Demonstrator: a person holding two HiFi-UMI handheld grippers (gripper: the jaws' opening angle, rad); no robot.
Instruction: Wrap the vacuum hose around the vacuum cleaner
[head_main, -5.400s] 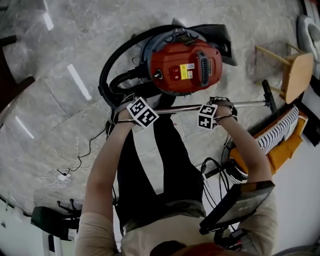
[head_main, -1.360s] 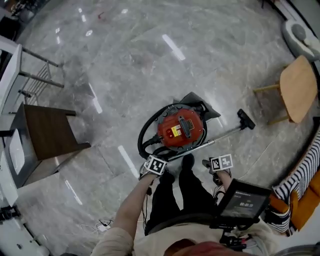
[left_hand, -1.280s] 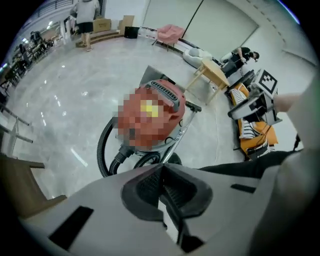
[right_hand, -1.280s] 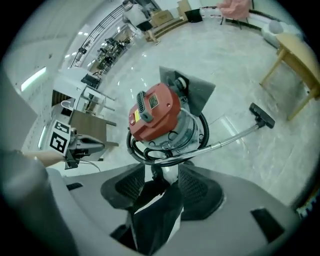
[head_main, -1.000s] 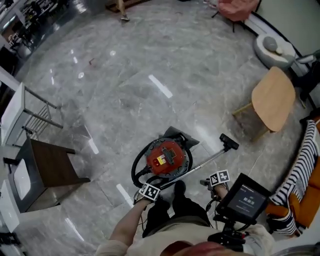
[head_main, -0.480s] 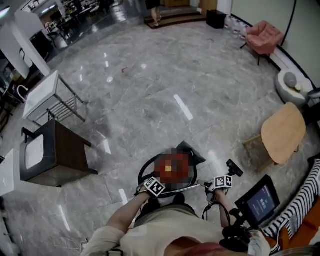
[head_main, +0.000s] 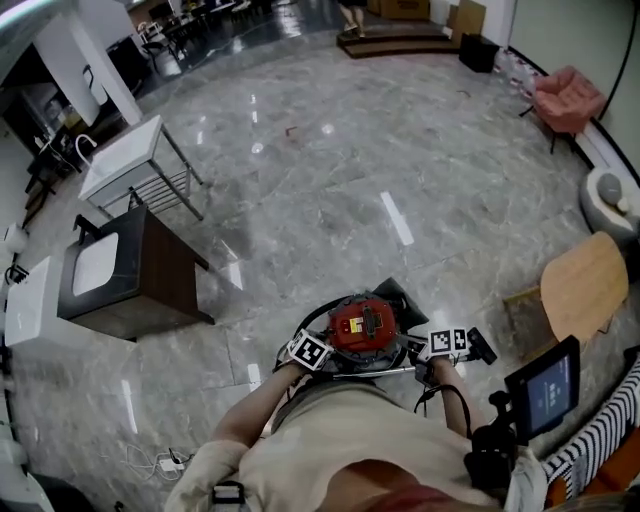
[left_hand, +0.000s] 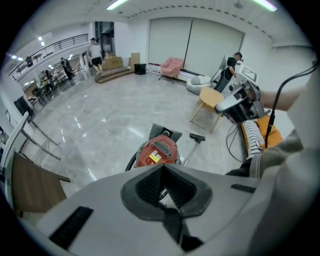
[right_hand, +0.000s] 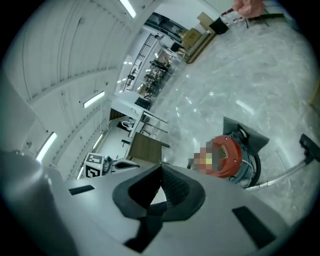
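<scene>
The red vacuum cleaner stands on the grey marble floor just ahead of my feet. Its black hose curls round its base. The metal wand lies along its near side and ends in the black floor head to the right. My left gripper hovers above the vacuum's left side, shut and empty. To the right of the vacuum, my right gripper is shut on nothing. The vacuum shows beyond the left gripper, and the vacuum lies past the right gripper.
A dark wooden cabinet and a white table stand to the left. A round wooden stool is at the right, a pink armchair further back. A tablet screen hangs by my right arm. Cables lie at lower left.
The head view has risen and tipped up, so the vacuum looks smaller and lower in the picture. Both grippers, once on the wand, now hang clear of it.
</scene>
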